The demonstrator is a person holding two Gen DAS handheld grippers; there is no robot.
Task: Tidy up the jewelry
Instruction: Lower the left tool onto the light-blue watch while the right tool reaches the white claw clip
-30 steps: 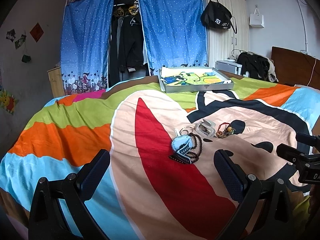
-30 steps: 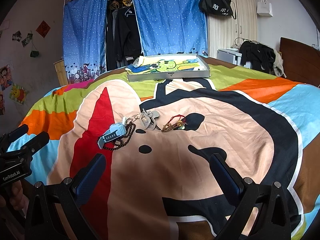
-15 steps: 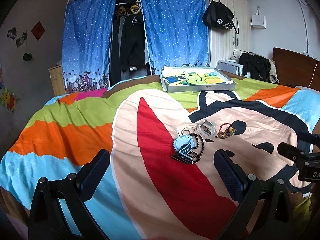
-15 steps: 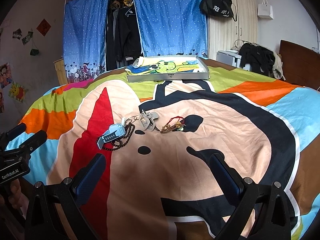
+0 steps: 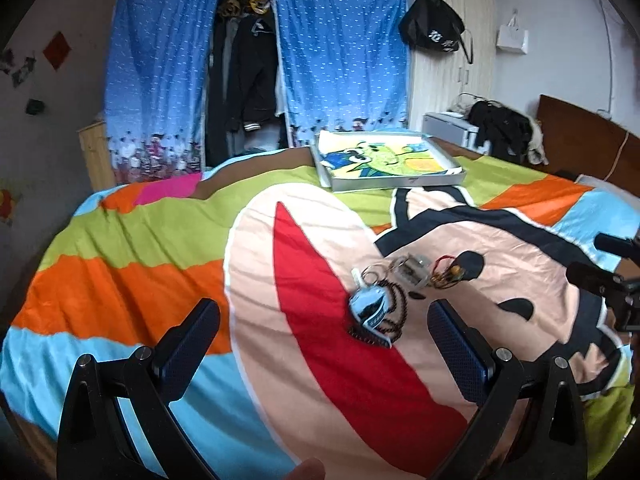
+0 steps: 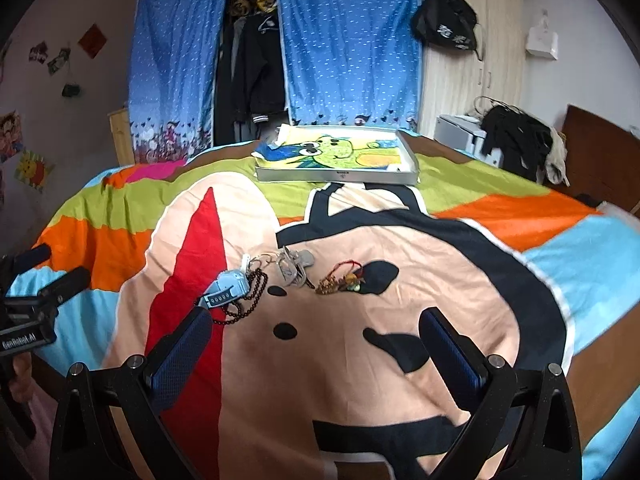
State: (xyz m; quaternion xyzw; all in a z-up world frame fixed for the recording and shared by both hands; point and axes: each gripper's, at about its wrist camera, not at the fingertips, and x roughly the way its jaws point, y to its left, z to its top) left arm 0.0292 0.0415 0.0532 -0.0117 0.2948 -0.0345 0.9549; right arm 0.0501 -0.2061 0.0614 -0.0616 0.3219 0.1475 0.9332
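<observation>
A small heap of jewelry lies mid-bed: a light blue watch (image 5: 368,306) (image 6: 225,290) on a dark bead bracelet (image 5: 394,312) (image 6: 250,296), a clear silver-grey piece (image 5: 410,269) (image 6: 294,266), and a red-and-gold beaded bracelet (image 5: 446,274) (image 6: 342,279). A shallow grey tray (image 5: 394,183) (image 6: 336,175) with a cartoon picture inside sits at the bed's far side. My left gripper (image 5: 320,338) is open, short of the watch. My right gripper (image 6: 316,340) is open too, short of the heap. Nothing is between either pair of fingers.
The bed carries a bright cartoon-print cover (image 5: 120,248). Blue curtains (image 5: 340,52) and hanging dark clothes stand behind it. A wardrobe with a black bag (image 6: 446,20) is at the back right, beside a wooden headboard (image 5: 580,136).
Both grippers have edged forward toward the jewelry heap, which looks slightly nearer. The jewelry and tray have not moved. Both grippers stay open.
</observation>
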